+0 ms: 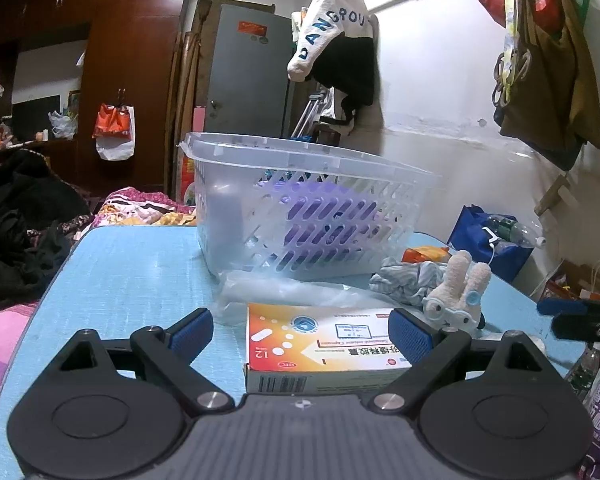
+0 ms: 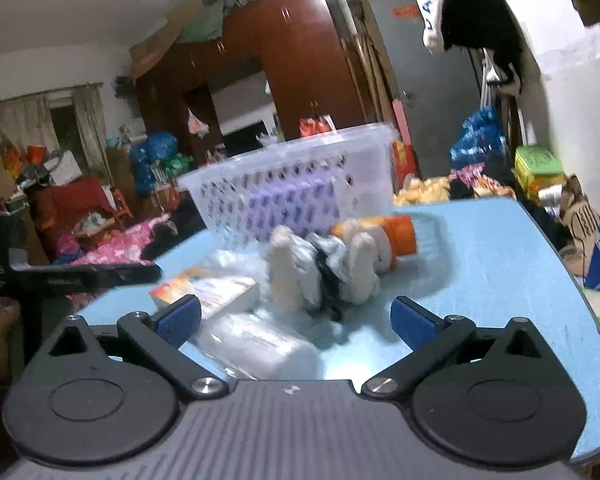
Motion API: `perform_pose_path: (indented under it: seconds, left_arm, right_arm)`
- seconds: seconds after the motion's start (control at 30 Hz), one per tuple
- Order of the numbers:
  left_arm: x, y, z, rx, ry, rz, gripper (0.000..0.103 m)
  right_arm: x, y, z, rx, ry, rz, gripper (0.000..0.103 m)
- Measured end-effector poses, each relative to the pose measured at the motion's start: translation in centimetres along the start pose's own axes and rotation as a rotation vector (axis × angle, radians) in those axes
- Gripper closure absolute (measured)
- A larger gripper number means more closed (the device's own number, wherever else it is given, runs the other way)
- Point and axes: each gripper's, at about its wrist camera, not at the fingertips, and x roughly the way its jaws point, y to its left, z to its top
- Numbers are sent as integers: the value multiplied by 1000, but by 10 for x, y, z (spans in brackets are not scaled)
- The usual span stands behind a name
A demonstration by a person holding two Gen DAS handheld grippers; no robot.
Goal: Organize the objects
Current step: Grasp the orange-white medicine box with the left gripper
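Both spread wide, grasping nothing: left gripper (image 1: 300,330) straddling the medicine box (image 1: 324,344) on the blue table (image 1: 132,272), right gripper (image 2: 296,318) before the plush bunny (image 2: 320,272).

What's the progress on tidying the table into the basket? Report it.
Done: a purple item already sits inside the basket. In hand: nothing; the open left gripper straddles the medicine box. Left: that box, the plush bunny, the orange-capped bottle and the plastic bag.

Each claw — left claw (image 1: 301,330), right claw (image 2: 296,318) — has black linkage arms, silver pivot screws, round black discs, a ribbed grey body and blue ribbed fingertips (image 1: 406,336).
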Motion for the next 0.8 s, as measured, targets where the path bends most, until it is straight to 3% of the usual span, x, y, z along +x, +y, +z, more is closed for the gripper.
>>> perform_pose_path:
  seconds: [0.2, 0.33, 0.43, 0.53, 0.7, 0.8]
  left_arm:
    - [-6, 17, 2, -7, -15, -1, 7]
    - [-7, 33, -1, -14, -7, -25, 7]
    - [-11, 41, -9, 22, -27, -86, 7]
    - [-11, 42, -18, 101, -24, -150, 7]
    - [7, 40, -21, 132, 37, -140, 10]
    - [14, 39, -23, 123, 68, -173, 20]
  right_arm:
    - [-6, 65, -3, -101, -55, 145, 0]
    - [17, 104, -19, -197, 15, 212, 3]
    - [44, 104, -30, -185, 85, 175, 12]
    - [58, 97, -34, -183, 83, 74, 18]
    - [74, 103, -35, -263, 50, -39, 18]
    - [81, 103, -35, -275, 50, -72, 24]
